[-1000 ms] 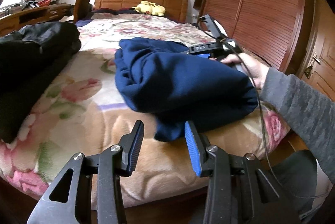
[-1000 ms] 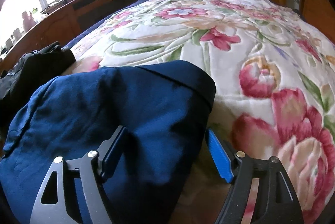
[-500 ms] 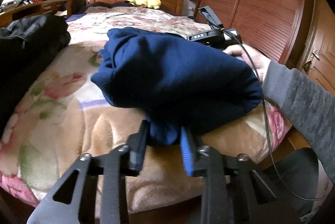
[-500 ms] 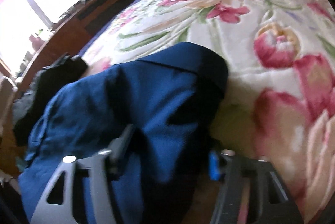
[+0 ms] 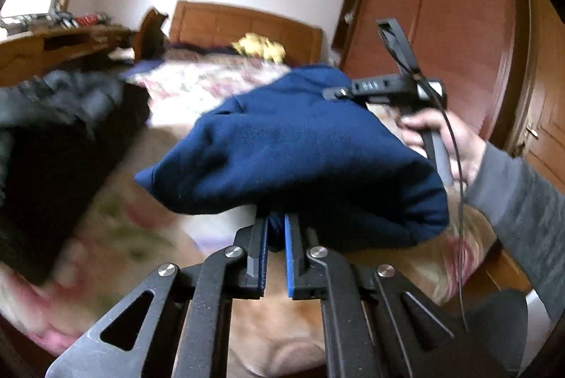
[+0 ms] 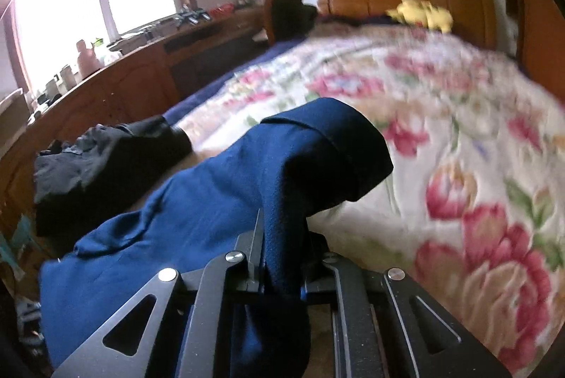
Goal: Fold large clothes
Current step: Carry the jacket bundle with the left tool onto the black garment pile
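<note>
Navy garment (image 5: 296, 145) hangs between both tongs, its long axis running from left gripper (image 5: 275, 237) across to right gripper (image 6: 282, 258). Both have just been closing and now pinch cloth at opposite ends, raised off the floral bedspread (image 6: 459, 131). Neither hand nearer.

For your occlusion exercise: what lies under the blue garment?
Under the blue garment the floral blanket shows, with a gap below the raised near edge. The blanket beneath its middle is covered, so anything there cannot be seen.
</note>
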Action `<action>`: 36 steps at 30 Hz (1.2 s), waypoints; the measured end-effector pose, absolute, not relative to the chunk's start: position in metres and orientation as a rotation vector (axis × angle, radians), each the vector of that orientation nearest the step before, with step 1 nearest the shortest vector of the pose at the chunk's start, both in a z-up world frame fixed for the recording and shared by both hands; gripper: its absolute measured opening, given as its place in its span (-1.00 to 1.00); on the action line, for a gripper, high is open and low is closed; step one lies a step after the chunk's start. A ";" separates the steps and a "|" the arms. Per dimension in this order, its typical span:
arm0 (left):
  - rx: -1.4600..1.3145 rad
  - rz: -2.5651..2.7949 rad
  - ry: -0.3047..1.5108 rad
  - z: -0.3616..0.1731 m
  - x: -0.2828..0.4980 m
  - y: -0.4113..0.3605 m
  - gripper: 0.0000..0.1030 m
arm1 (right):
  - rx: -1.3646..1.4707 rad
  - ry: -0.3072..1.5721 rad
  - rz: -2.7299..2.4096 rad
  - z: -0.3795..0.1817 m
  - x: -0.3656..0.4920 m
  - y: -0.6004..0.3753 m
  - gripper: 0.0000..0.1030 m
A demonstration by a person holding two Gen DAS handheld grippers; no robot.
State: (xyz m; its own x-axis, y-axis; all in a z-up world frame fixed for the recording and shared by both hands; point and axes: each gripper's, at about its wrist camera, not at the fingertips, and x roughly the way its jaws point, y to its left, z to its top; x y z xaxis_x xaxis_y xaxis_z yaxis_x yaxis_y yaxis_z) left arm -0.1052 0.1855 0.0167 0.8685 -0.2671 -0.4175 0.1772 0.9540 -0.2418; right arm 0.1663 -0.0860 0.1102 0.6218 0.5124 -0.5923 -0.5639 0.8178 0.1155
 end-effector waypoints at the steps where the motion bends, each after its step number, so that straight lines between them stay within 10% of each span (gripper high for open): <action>1: -0.201 -0.222 0.441 0.023 -0.106 0.194 -0.84 | -0.094 0.633 0.618 0.119 0.162 -0.080 -0.77; 17: -0.079 0.194 0.284 0.134 -0.105 0.386 -0.84 | -0.177 0.373 0.749 0.225 0.143 0.106 -0.82; 25: -0.109 0.374 0.487 0.059 -0.105 0.446 -0.83 | -0.203 0.593 0.800 0.132 0.169 0.215 -0.77; 36: -0.141 0.388 0.434 0.054 -0.135 0.433 -0.43 | -0.233 0.544 0.767 0.101 0.142 0.157 0.08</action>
